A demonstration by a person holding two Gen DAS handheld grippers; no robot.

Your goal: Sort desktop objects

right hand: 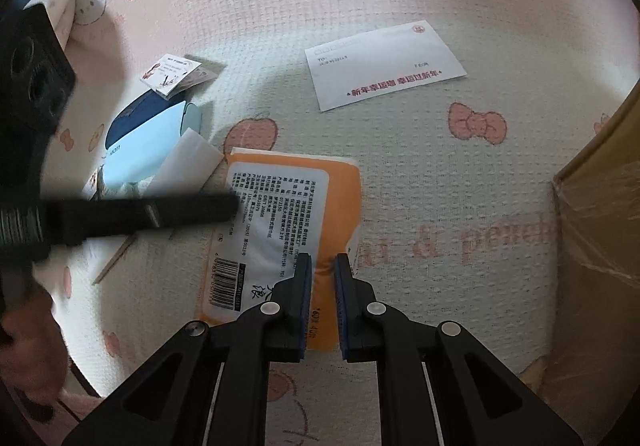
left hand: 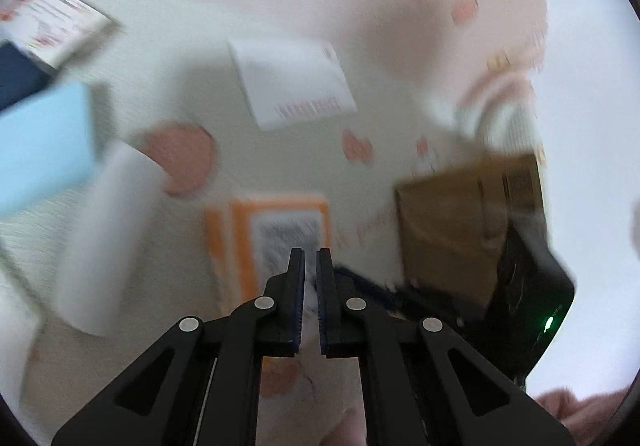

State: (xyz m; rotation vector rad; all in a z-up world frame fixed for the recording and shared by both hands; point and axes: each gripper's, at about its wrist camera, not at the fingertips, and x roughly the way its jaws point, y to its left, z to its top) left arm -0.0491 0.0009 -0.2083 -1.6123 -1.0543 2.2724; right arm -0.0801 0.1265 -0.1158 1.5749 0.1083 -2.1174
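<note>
Both claws are closed and empty: the right claw [right hand: 322, 260] hovers over the orange packet [right hand: 280, 222], left claw [left hand: 310, 256] beside it.

Waffle-weave cloth mat [right hand: 400, 186] being seen rough, matt. Orange tissue pack [right hand: 288, 214] being read as glossy plastic film, printed label. White envelope [right hand: 384, 66] showing as smooth matt paper. Cardboard box [right hand: 600, 230] being covered by shiny tape. Right gripper [right hand: 322, 266] appearing as matt black plastic, metal rivets.

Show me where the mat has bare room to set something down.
Free: the stretch between the orange packet, the white envelope and the cardboard box, and past the envelope. Crowded: left, around the light blue case and small cards.
</note>
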